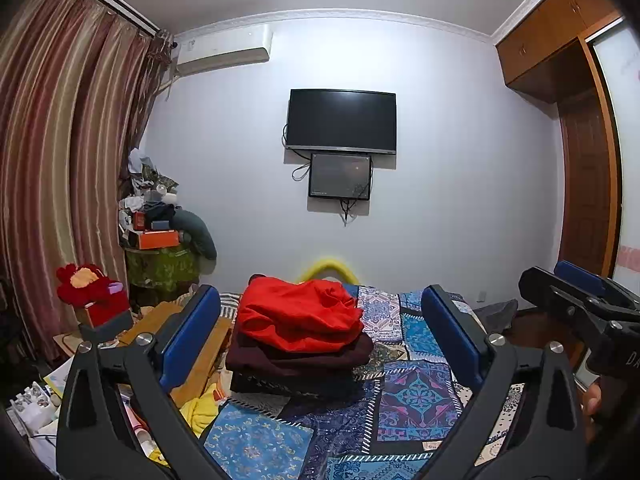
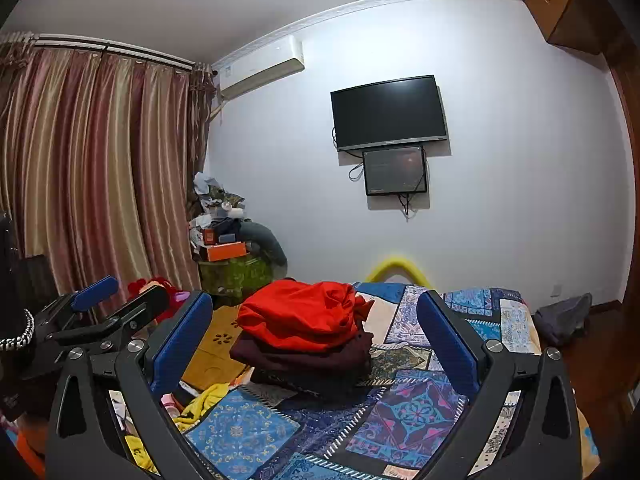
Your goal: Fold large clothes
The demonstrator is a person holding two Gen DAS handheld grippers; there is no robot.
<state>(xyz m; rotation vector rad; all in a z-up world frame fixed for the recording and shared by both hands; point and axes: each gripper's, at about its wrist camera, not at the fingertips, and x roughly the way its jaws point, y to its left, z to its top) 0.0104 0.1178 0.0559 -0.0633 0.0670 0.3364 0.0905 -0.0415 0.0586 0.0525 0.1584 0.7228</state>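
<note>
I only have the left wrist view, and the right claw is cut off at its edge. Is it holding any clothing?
Observer: No. The right wrist view shows the right claw open, with nothing between its blue pads. The folded pile lies beyond it.
Operator: What is the brown slab left of that pile?
Observer: A wooden board with a flower-shaped cutout, which a finger hides in your view.
</note>
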